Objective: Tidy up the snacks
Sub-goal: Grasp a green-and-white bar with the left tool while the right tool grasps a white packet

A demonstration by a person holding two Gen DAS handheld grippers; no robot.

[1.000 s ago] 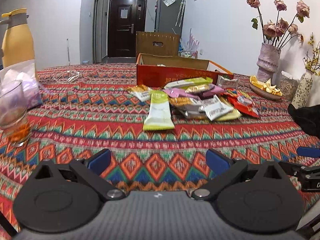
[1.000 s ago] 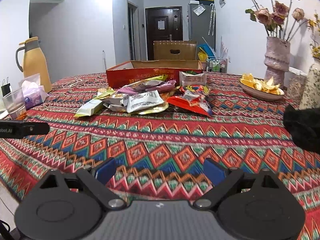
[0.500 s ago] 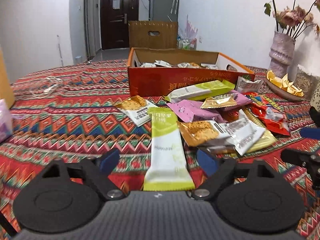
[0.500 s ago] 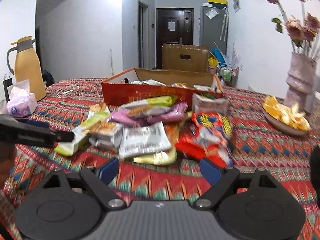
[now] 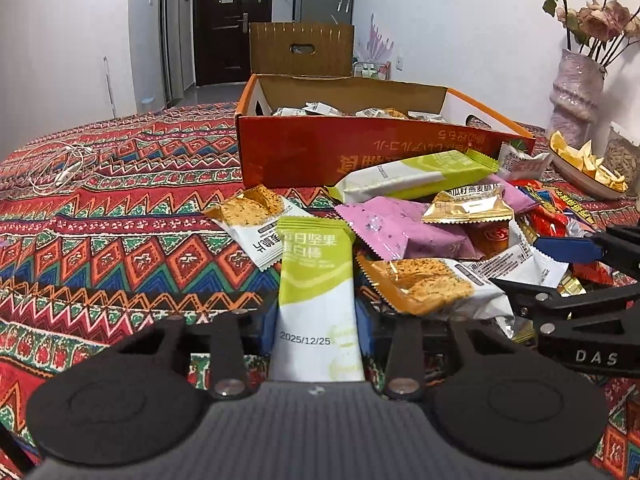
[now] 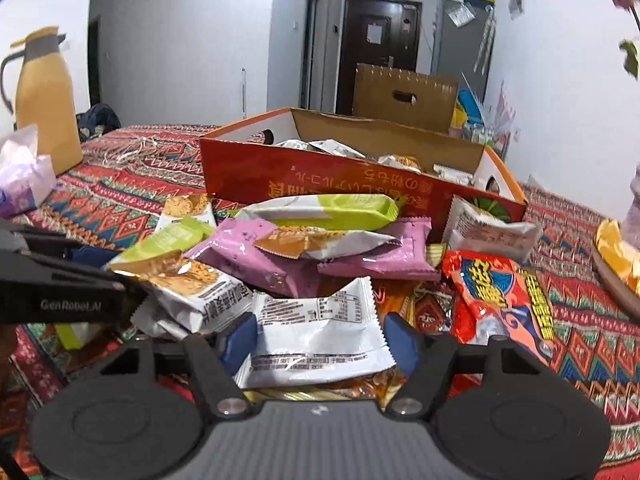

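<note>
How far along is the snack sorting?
Early. Done: a few packets already lie in the red cardboard box. In hand: the left tool has just been closing around the green-and-white bar; the right tool has just been closing around a white packet, which lies between its pads. Left: most of the pile, including the pink packet and the red bag, lies on the tablecloth.

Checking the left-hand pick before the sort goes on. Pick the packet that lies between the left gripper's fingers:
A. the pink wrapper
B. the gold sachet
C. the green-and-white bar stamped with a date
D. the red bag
C: in the left wrist view the green-and-white bar, with its printed date, runs straight between the left gripper, whose jaws have just been closing on its sides; the other packets lie further off in the pile.
</note>
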